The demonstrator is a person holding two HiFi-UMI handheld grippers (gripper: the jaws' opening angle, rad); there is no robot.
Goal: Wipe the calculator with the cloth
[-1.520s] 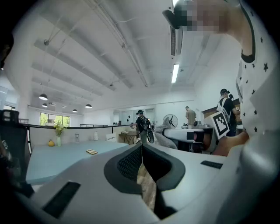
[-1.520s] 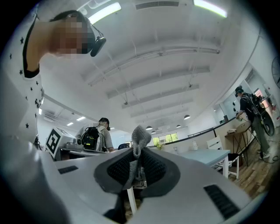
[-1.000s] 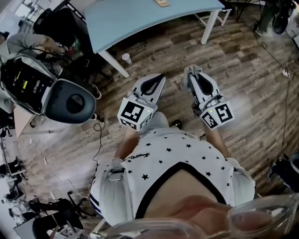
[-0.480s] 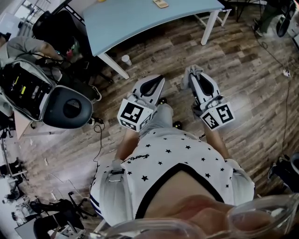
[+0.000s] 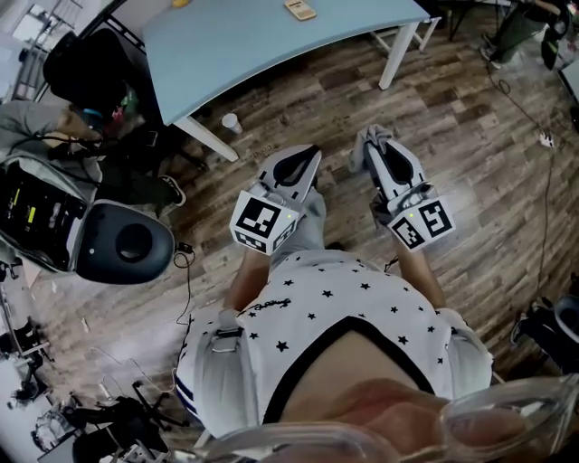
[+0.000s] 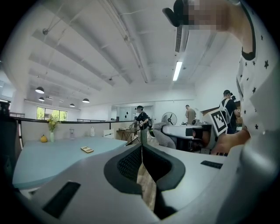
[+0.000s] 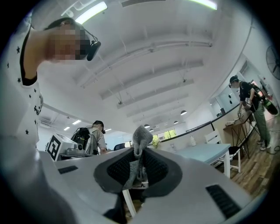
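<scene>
The calculator (image 5: 299, 9) lies on the light-blue table (image 5: 253, 41) at the top of the head view, far ahead of both grippers; it also shows small in the left gripper view as the calculator (image 6: 87, 149). I hold both grippers at chest height over the wooden floor. My left gripper (image 5: 311, 152) is shut with nothing in it, its jaws closed together (image 6: 141, 148). My right gripper (image 5: 373, 143) is shut on a grey cloth (image 7: 139, 142), whose bunched end sticks out past the tips as the cloth (image 5: 376, 136).
A black office chair (image 5: 122, 242) and a bag of gear (image 5: 36, 222) stand at the left. A paper cup (image 5: 232, 122) sits on the floor by a white table leg (image 5: 208, 137). Other people (image 6: 141, 124) stand far off.
The view has shifted so more of the table and the calculator shows at the top, and the chair has slid down-left in frame. Both grippers keep their pose and grip.
</scene>
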